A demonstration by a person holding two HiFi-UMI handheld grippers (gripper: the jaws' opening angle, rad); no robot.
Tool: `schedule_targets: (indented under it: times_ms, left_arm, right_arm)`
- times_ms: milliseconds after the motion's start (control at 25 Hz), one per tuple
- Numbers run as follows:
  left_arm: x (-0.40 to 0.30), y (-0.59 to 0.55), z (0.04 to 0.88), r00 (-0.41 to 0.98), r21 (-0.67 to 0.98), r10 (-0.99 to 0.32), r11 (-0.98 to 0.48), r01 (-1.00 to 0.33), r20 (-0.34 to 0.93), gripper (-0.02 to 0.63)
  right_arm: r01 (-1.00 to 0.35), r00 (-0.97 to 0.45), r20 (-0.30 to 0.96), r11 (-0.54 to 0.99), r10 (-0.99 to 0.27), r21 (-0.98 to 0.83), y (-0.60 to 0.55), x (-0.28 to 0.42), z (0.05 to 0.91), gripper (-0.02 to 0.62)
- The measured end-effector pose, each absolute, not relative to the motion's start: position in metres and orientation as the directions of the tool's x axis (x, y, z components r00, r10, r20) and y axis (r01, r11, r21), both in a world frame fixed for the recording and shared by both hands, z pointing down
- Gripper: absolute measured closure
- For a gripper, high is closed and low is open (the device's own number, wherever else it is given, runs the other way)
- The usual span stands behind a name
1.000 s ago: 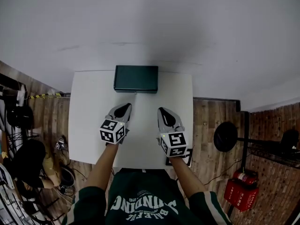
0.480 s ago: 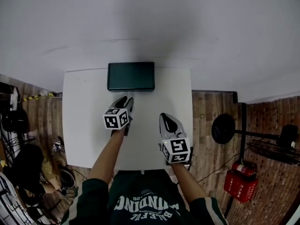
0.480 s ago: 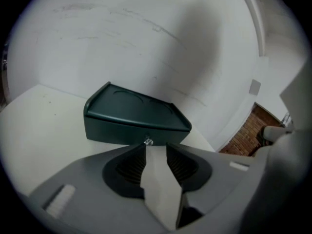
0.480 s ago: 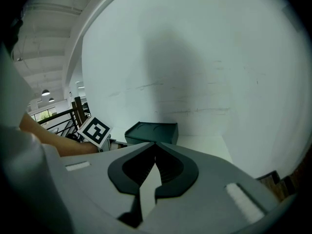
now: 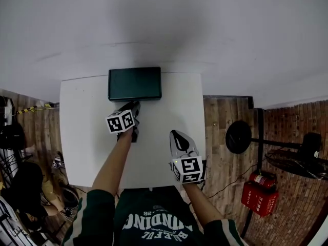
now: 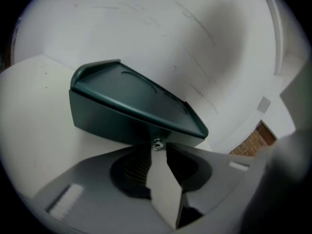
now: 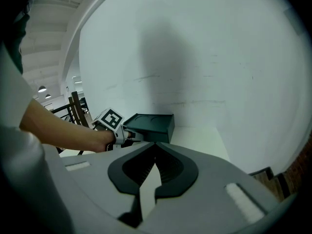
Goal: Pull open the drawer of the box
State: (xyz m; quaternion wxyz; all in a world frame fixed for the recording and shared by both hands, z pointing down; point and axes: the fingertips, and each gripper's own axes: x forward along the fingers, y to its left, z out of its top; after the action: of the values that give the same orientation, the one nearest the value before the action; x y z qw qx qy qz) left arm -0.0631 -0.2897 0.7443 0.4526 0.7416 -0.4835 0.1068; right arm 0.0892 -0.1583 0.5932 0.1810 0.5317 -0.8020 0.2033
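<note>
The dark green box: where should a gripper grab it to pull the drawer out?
By the small metal knob on the front face of the box, coming from the person's side. It is the only part sticking out of that smooth face, and the left gripper, jaws apart, is right at it.

Count logged: one white table [image 5: 82, 137]. One dark green box [image 5: 134, 84] sat at the table's 12 o'clock edge, and one small metal knob [image 6: 157, 144] was on the box front. There were two grippers, the left gripper [image 5: 135, 105] toward 12 o'clock and the right gripper [image 5: 175, 134] toward 5 o'clock. They carried two marker cubes, a left cube [image 5: 120, 122] and a right cube [image 5: 188, 168]. Off the table toward 4 o'clock were one red canister [image 5: 261, 199] and one black round disc [image 5: 238, 136].
</note>
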Motion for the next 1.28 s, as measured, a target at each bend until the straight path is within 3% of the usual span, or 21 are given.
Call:
schedule_targets:
  times_ms: [1280]
  left_arm:
    - [-0.052,-0.189,0.750,0.535,0.575,-0.544,-0.112,-0.810,0.647,0.486]
  right_arm:
    - [-0.908,-0.409,0.497,0.394,-0.765,-0.141,-0.141,0.074,0.589,0.594]
